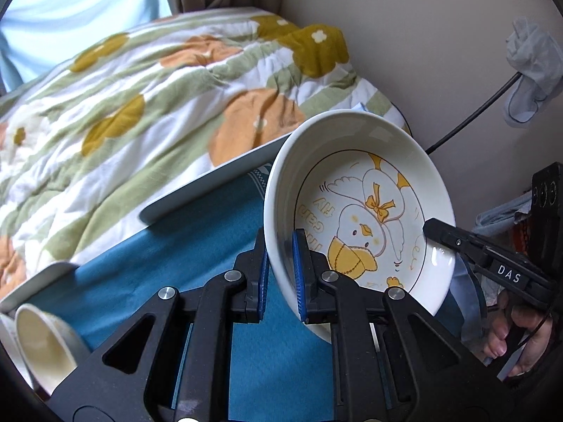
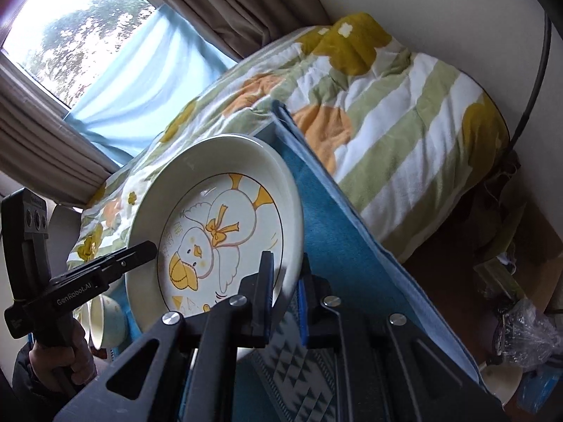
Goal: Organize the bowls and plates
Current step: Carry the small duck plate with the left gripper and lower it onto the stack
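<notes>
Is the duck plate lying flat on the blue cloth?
No, the duck plate is tilted up off the blue cloth, pinched at its rim by both grippers.

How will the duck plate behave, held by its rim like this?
The duck plate looks like glazed ceramic, so probably stiff and breakable if dropped. Its glossy rim may slip between the pads. The left gripper and right gripper pinch opposite edges, which likely limits tipping.
</notes>
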### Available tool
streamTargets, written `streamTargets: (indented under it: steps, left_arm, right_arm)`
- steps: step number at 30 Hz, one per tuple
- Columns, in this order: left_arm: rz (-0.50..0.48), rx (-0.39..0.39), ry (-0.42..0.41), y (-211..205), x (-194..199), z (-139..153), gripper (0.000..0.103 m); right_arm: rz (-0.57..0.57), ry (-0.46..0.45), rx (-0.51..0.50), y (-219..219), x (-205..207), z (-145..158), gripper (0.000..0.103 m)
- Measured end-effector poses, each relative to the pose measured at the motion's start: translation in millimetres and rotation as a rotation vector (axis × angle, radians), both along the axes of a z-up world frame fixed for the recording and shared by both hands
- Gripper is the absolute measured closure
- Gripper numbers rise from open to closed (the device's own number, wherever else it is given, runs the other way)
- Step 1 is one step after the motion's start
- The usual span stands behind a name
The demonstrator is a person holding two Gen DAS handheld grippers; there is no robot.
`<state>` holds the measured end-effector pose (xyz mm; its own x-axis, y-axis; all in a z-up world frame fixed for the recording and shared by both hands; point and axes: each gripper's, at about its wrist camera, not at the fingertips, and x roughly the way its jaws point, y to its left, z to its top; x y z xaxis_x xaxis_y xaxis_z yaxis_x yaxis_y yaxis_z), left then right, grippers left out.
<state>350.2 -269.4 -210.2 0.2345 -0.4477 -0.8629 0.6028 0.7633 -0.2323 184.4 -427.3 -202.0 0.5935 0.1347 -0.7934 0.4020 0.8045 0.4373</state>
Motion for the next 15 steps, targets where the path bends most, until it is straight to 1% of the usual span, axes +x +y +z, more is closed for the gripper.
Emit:
streamTargets:
  steps: [6,8,10,15]
  left_arm:
    - [0.069,-0.041,-0.048,56,-49,44,0.092]
    - [0.100,-0.040,-0.063,78,-66,55,0.092]
    - [0.134,-0.049,-0.077,101,-83,63,0.092]
    - [0.200,-0.049,-0.089,157,-124,71,0.092]
  right_arm:
    - [0.067,-0.055,-0.040,39,-23,45,0.092]
    - [0.102,-0.066,-0.061,58,-32,57,0.092]
    - [0.152,-0.075,-0.088,78,-41,66,0.092]
    - [0.240,-0.083,-0.075,120,-61,70,0.092]
